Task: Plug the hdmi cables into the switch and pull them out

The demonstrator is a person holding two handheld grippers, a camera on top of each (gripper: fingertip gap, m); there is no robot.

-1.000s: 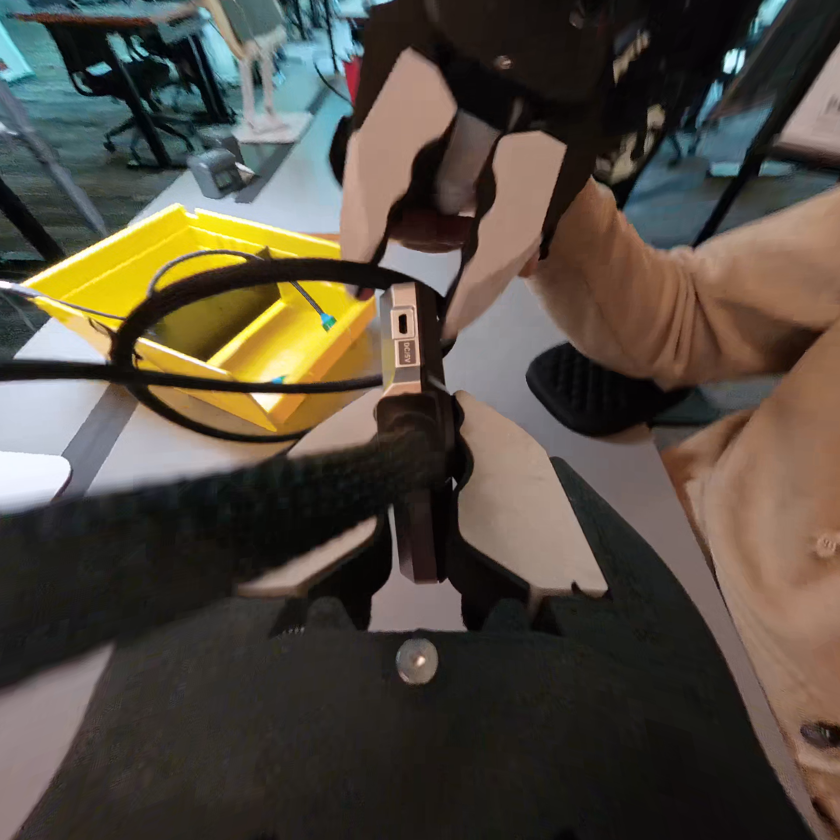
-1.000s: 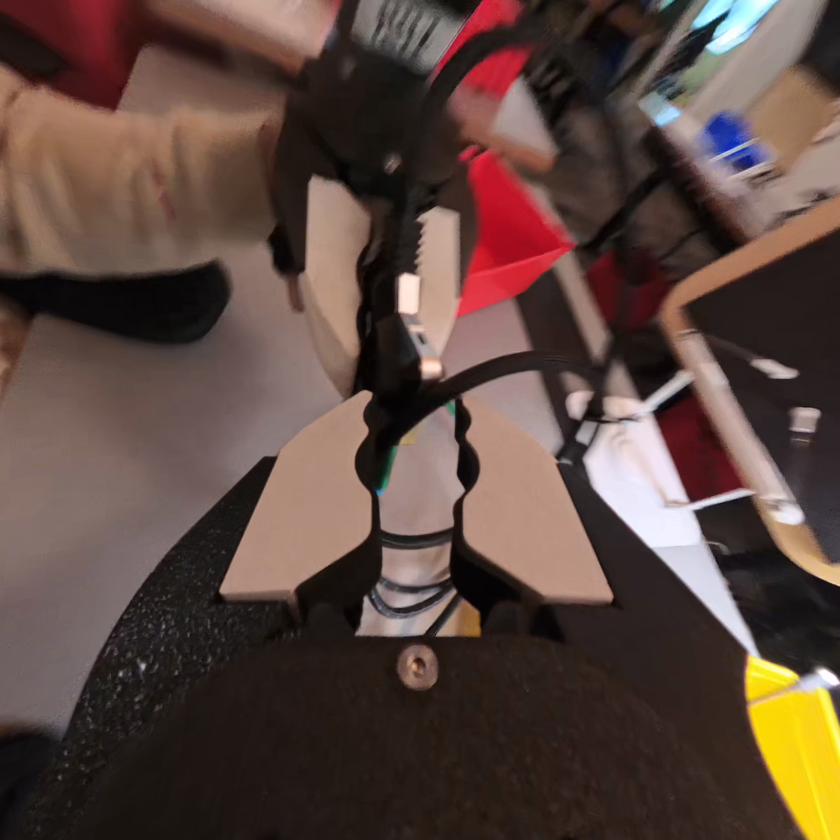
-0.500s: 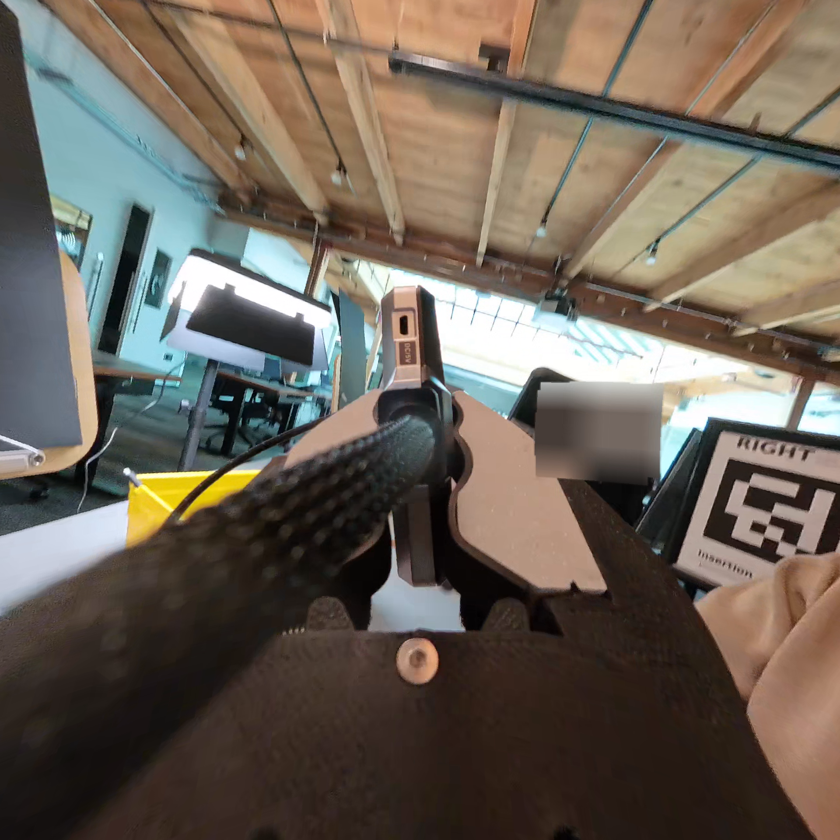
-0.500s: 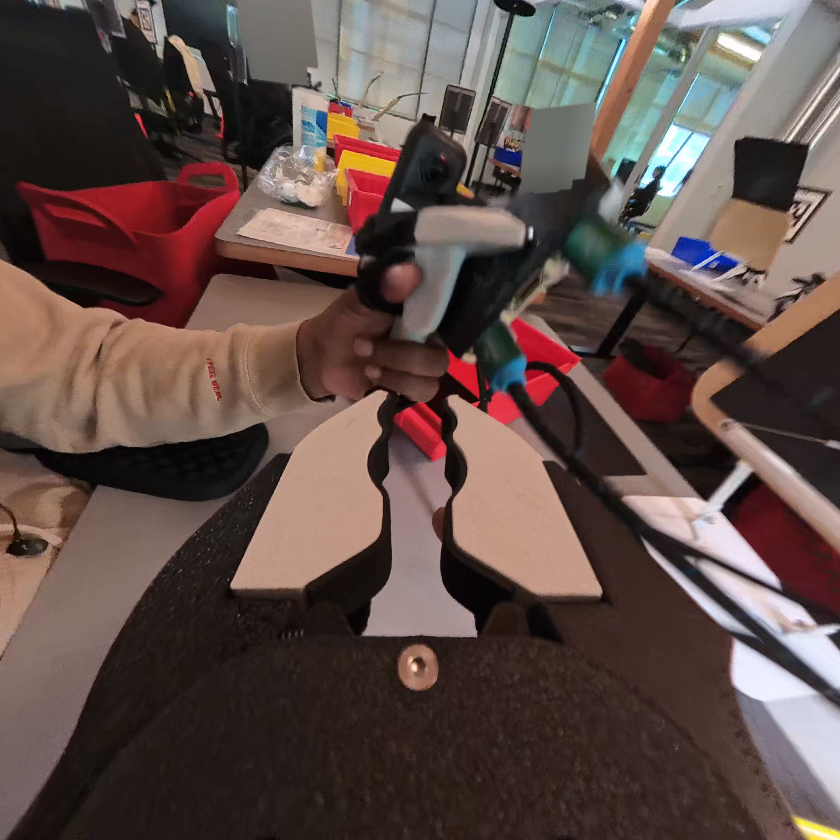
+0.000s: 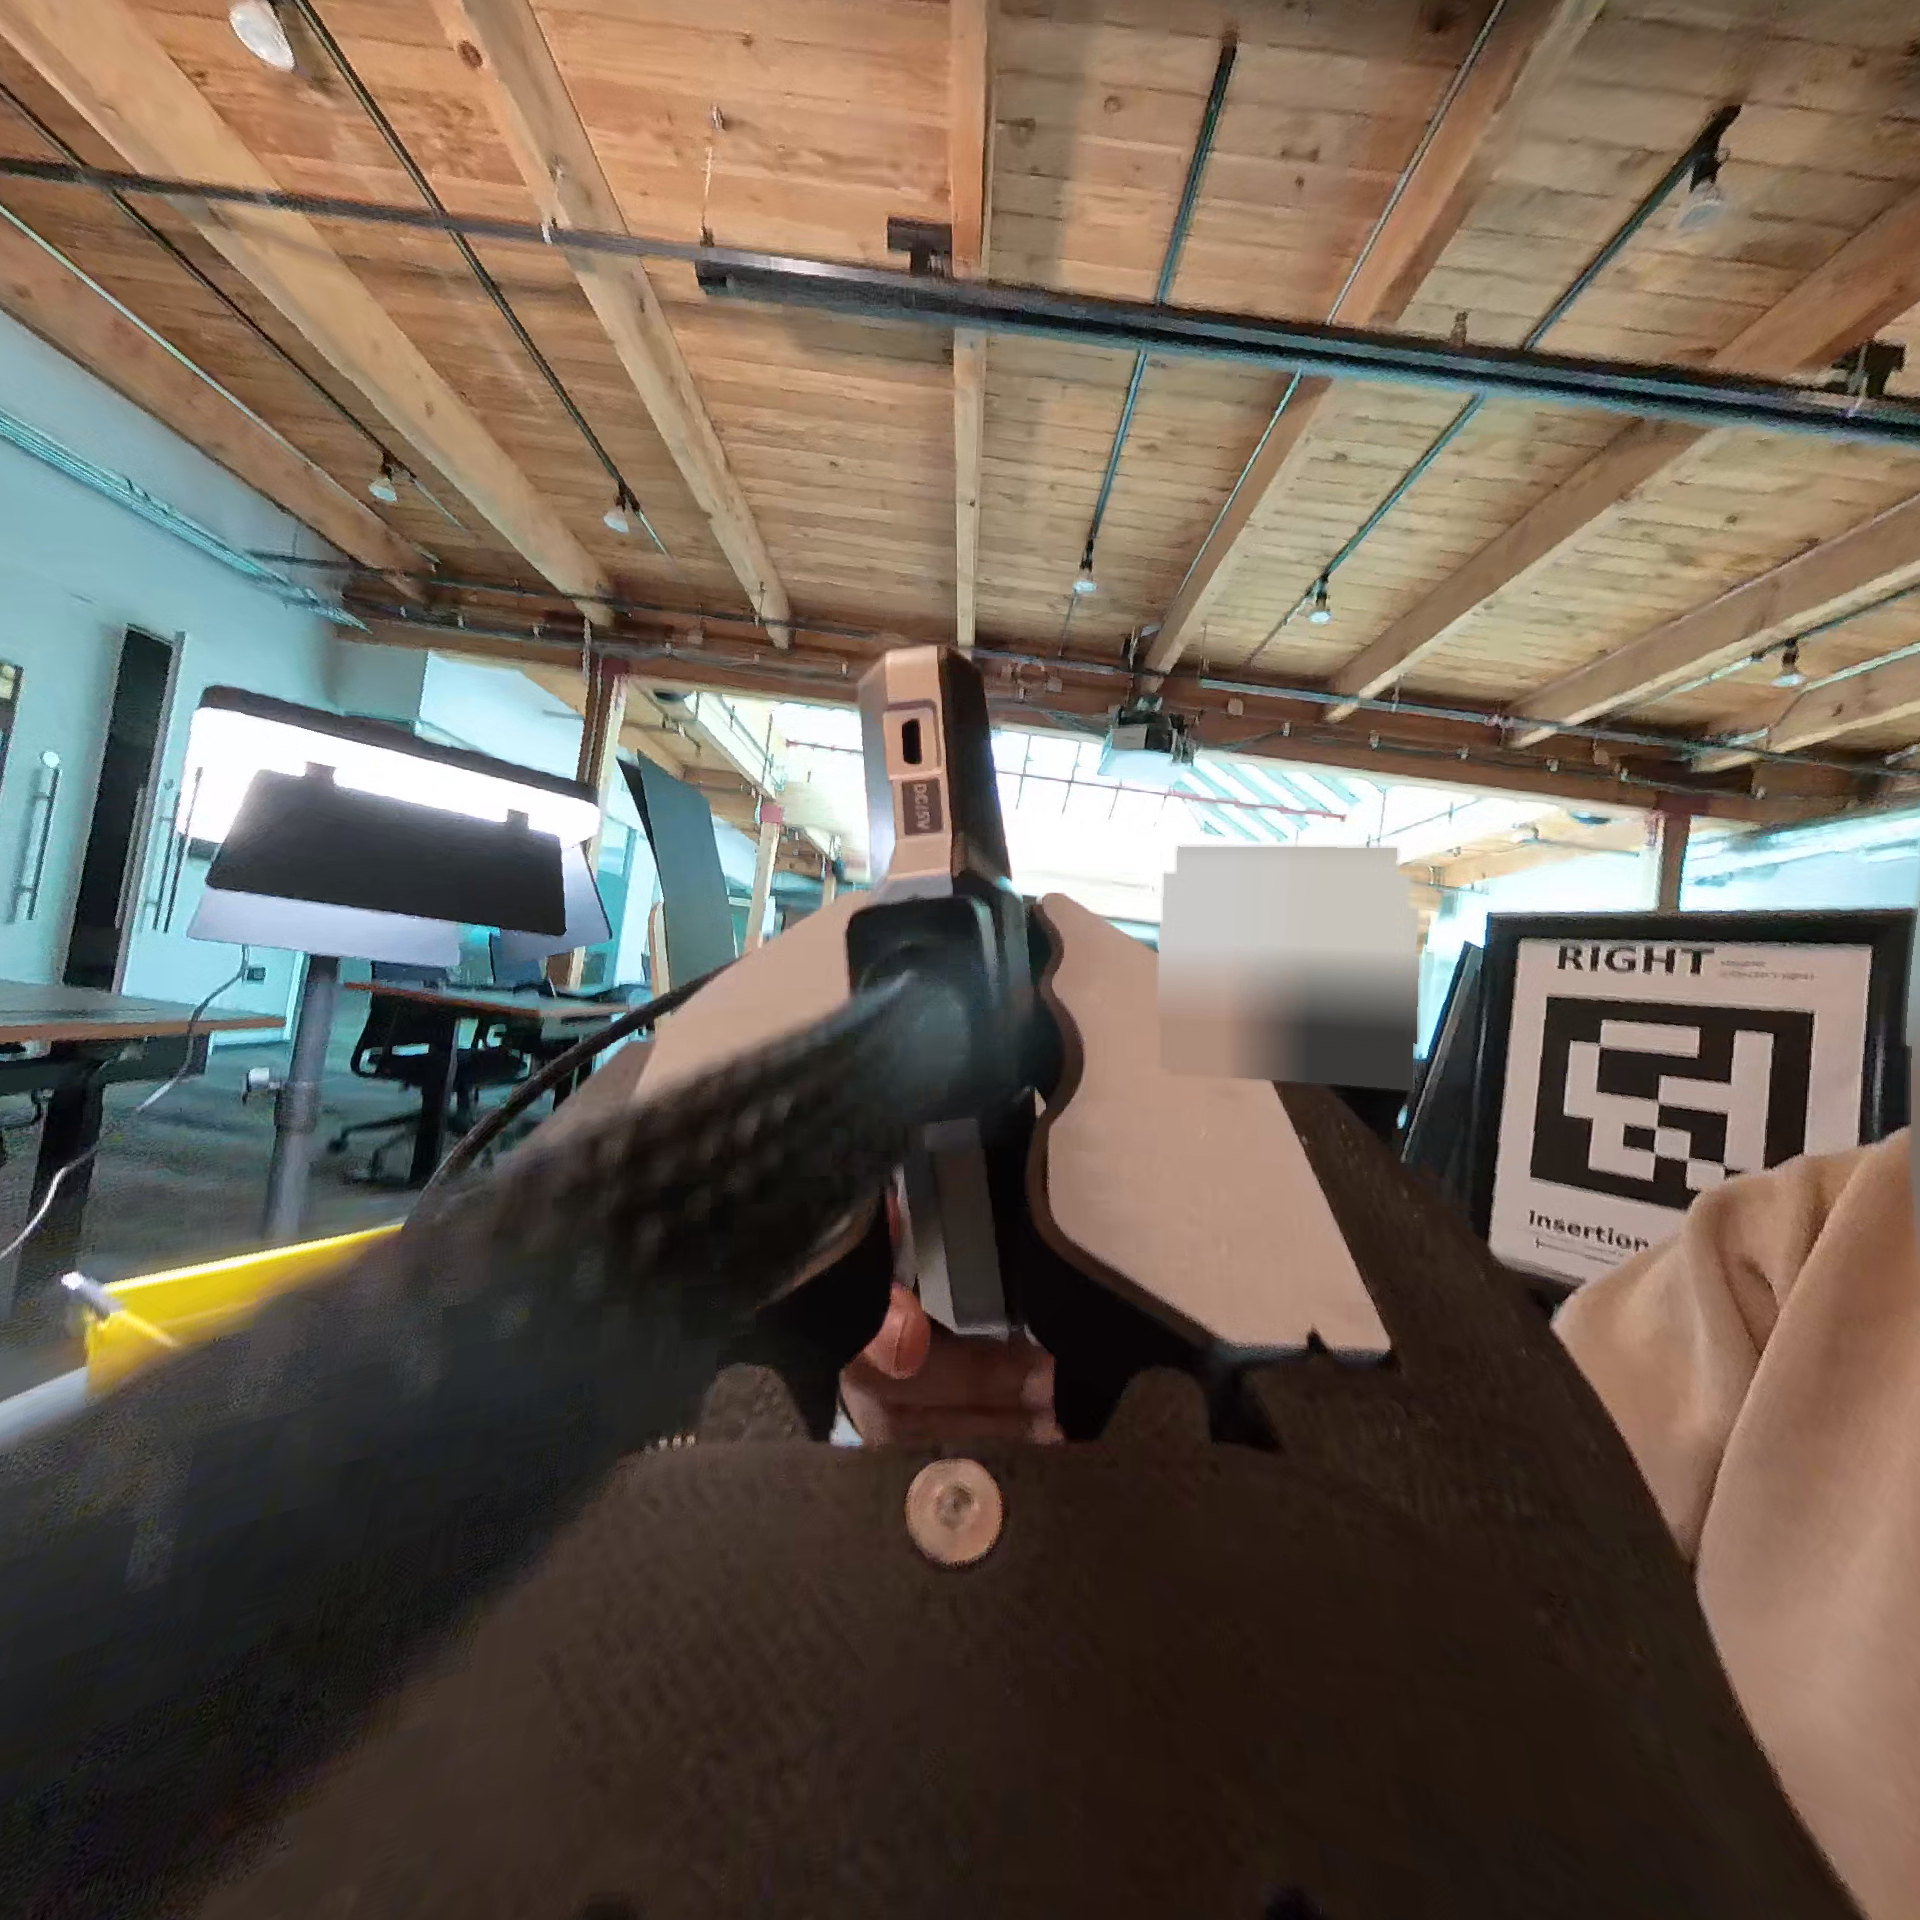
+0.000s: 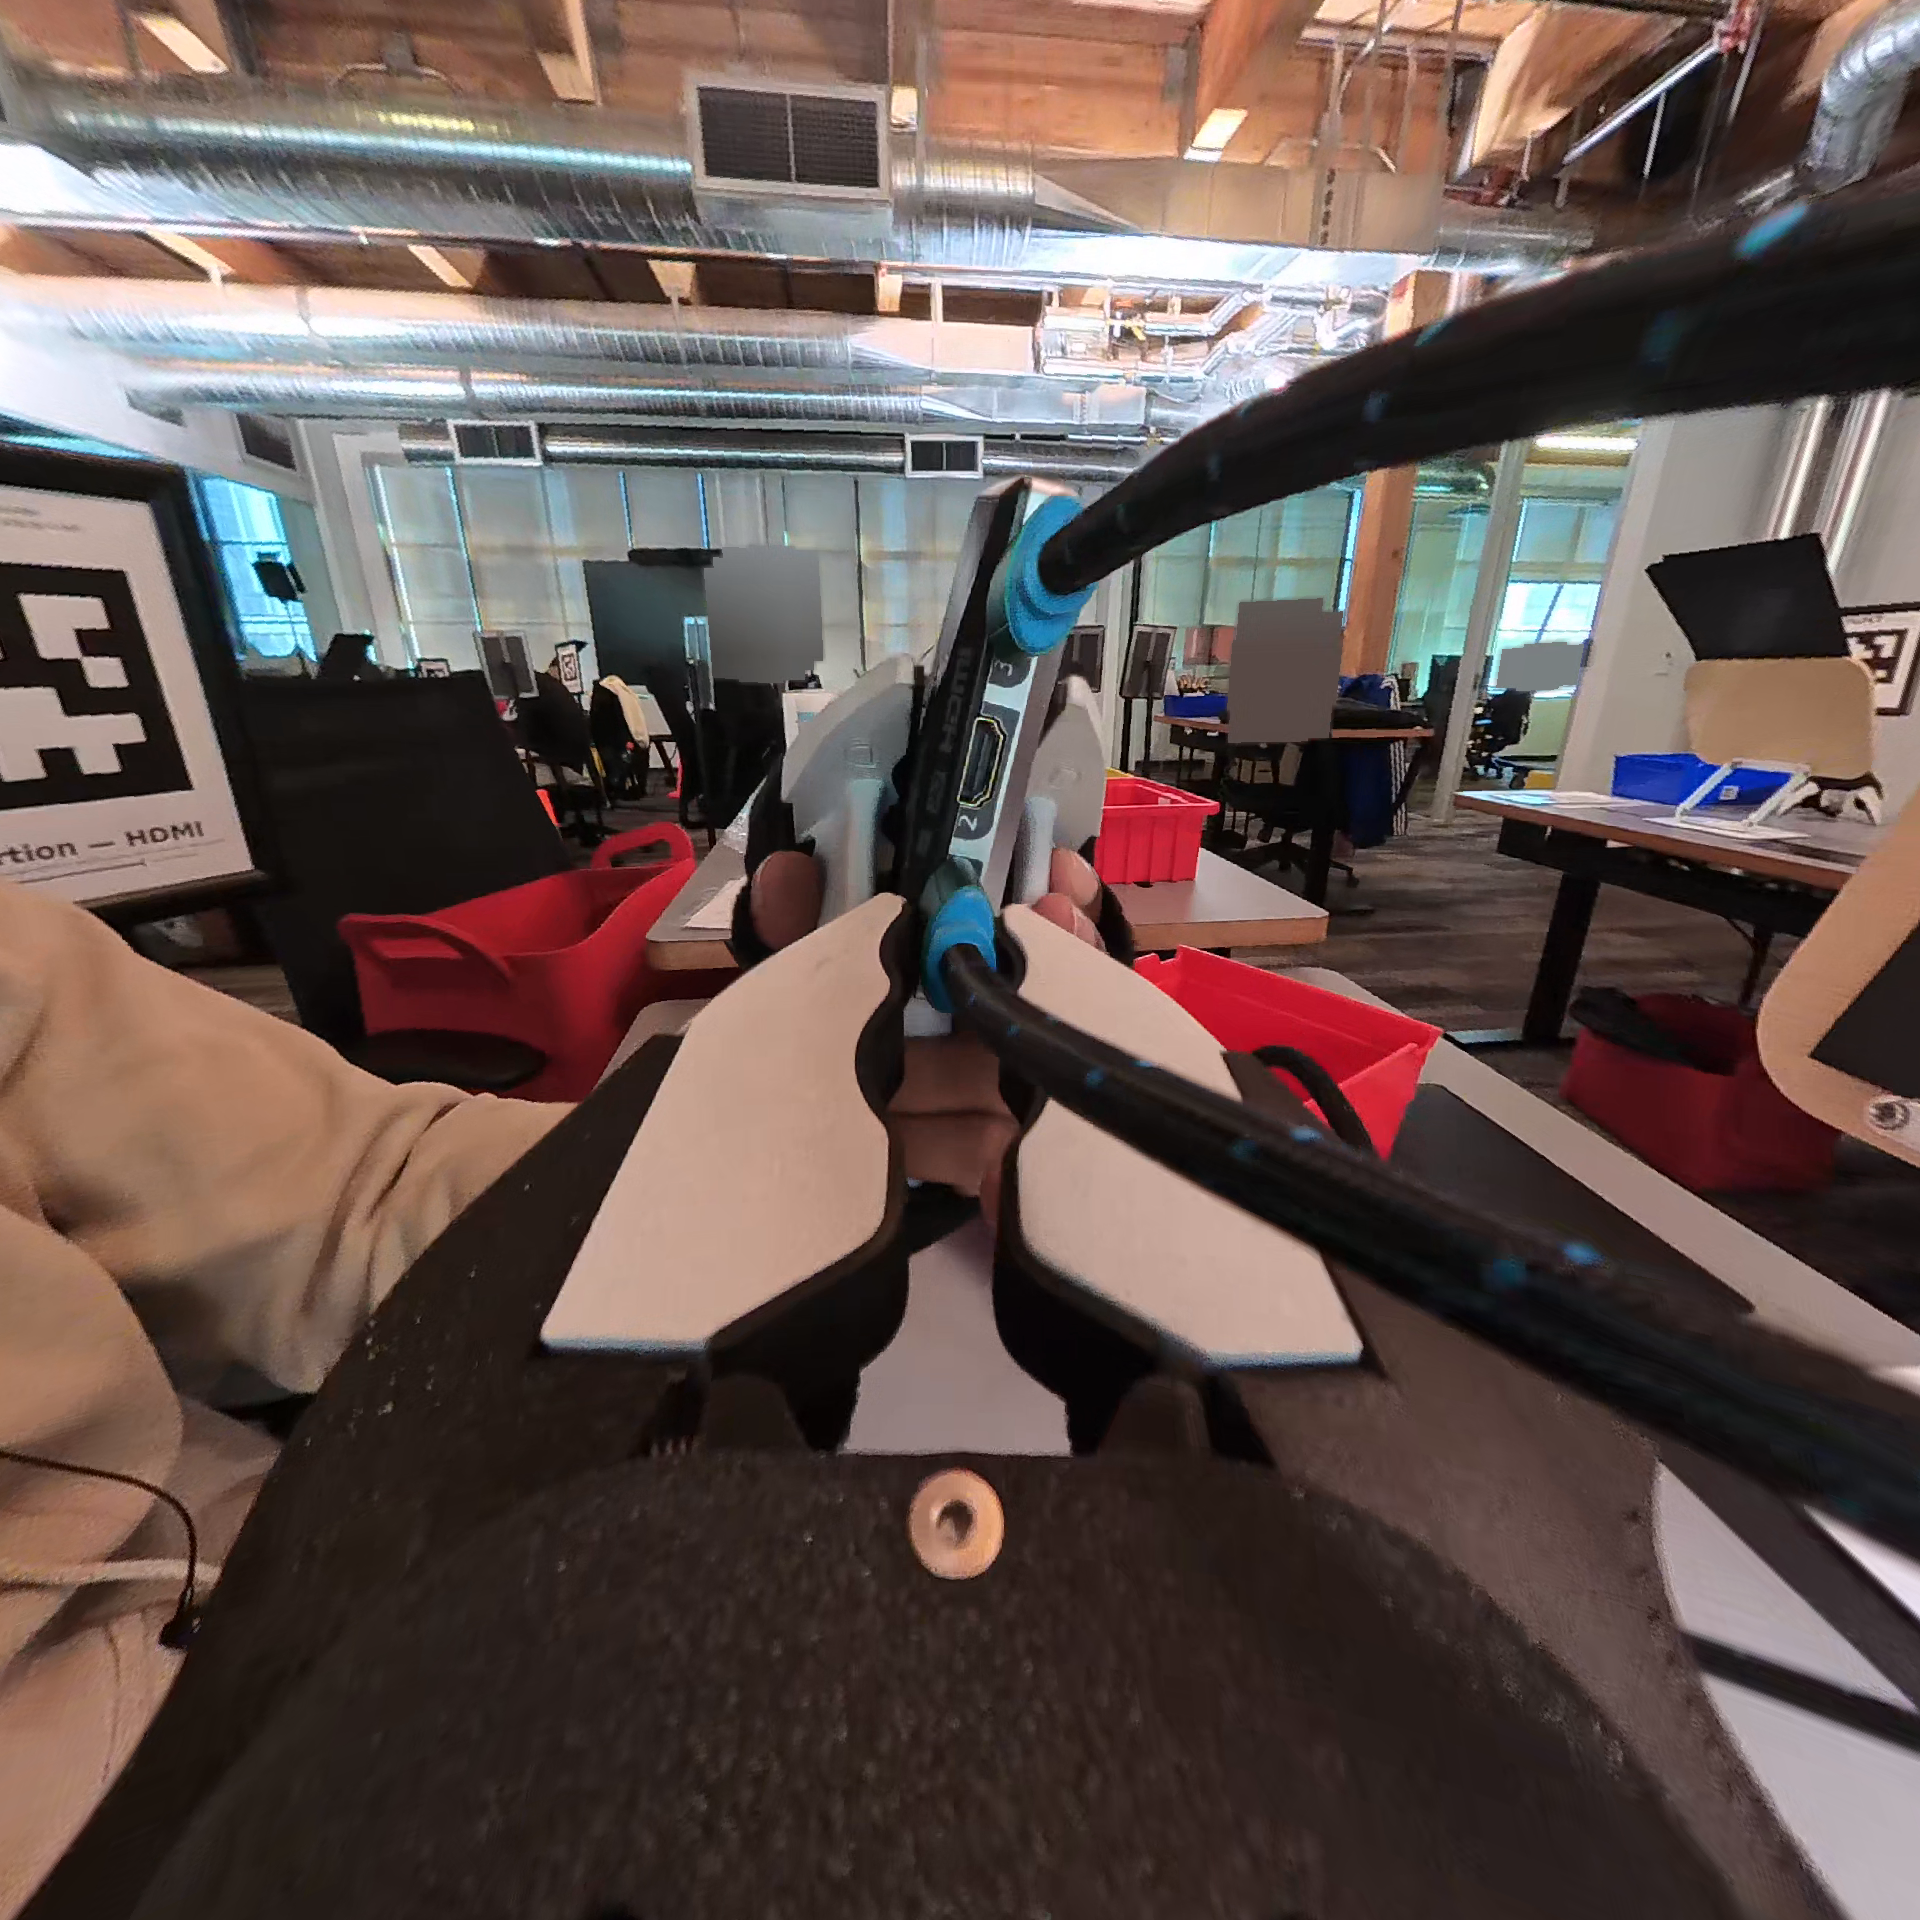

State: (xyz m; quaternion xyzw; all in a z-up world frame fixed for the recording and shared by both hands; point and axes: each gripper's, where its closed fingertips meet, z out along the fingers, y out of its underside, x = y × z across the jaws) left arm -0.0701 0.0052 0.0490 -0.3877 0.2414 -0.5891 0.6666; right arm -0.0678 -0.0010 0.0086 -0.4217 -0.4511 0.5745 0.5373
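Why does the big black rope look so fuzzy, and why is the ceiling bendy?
Left wrist view: the braided cable sits very close to the lens, so it is out of focus, while the switch beyond it looks sharp. Right wrist view: the silver ducts smear sideways and curve, from motion blur and the wide-angle lens.

Both grippers' jaws closed, raised

Brushed-metal switch (image 5: pixel 928 790), braided-cloth cable (image 6: pixel 1299 1132), rough matt tool (image 5: pixel 1013 997).
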